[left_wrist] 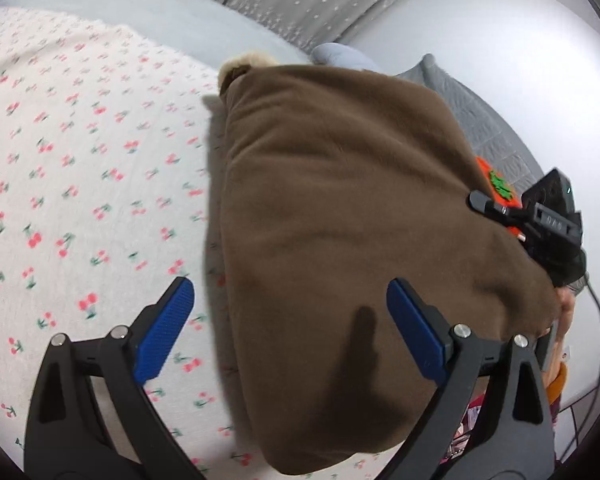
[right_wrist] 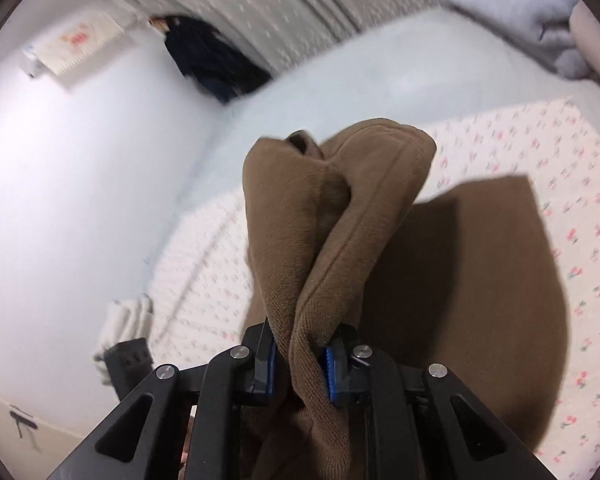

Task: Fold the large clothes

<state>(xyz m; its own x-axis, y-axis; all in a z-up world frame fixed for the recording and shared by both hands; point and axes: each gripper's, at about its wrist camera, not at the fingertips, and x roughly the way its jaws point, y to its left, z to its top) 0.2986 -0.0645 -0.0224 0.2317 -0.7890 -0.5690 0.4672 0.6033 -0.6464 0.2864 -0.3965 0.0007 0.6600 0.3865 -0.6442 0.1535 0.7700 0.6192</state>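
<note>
Mid-fold on a big brown fleece garment lying on a bed with a cherry-print sheet. My read: one side is being lifted to carry over the part lying flat, so it's the fold-over step, not the final tidy-up.

Starting on the left: the left hand-held gripper has its blue pads spread wide, holding nothing. One pad hangs over the sheet, the other over the near left edge of the garment. Can't really tell if that pad touches the fabric or just floats above it, the fisheye makes that hard to judge.

Over on the right: the right hand-held gripper is clamped down on a bunched edge of the garment, which rises in a thick folded peak in front of the camera, with the rest spread flat on the bed beyond.

Next move, I'd guess: the right one carries that edge across and lays it down, while the left pins or smooths the flat part so nothing drags along.
</note>
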